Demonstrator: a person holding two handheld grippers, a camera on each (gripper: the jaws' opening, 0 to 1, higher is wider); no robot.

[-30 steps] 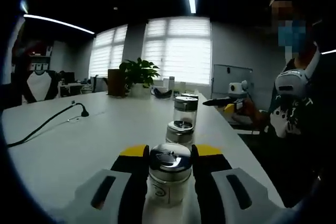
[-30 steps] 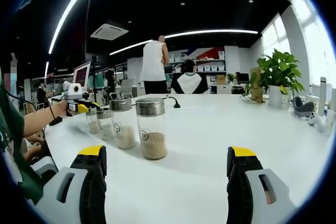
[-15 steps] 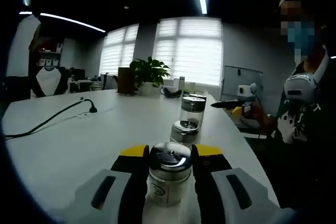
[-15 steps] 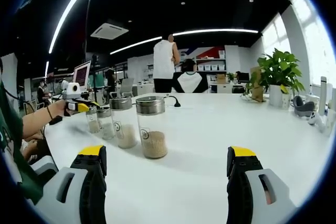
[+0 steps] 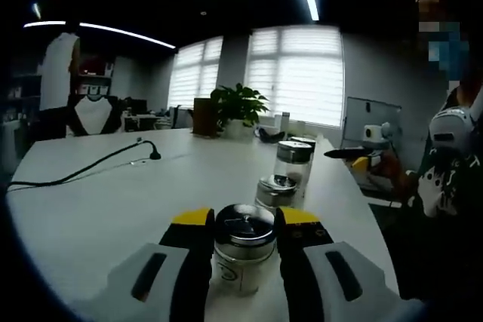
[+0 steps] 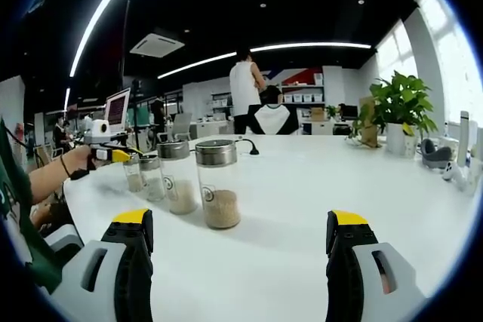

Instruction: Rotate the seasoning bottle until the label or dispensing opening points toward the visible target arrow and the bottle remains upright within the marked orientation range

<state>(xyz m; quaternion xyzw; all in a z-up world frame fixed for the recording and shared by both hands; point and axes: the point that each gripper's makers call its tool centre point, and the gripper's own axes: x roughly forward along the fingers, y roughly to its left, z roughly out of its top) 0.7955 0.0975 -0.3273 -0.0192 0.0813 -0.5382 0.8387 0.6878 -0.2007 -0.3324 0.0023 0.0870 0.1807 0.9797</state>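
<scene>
Seasoning bottle clamped in left claw

Seasoning bottle [image 5: 243, 250] stands upright on the white surface [image 5: 98, 209], gripped between my left claw [image 5: 243, 220] jaws. Two more jars line up beyond it. My right claw [image 6: 240, 235] hangs released, short of a row of jars [image 6: 219, 183].

In the left gripper view, the round glass seasoning bottle with the metal lid [image 5: 241, 250], clamped between the yellow-tipped jaws, turned slightly, its printed ring label shifting leftward. In the right gripper view, the standing person in the white sleeveless top [image 6: 243, 98] walked right.
</scene>
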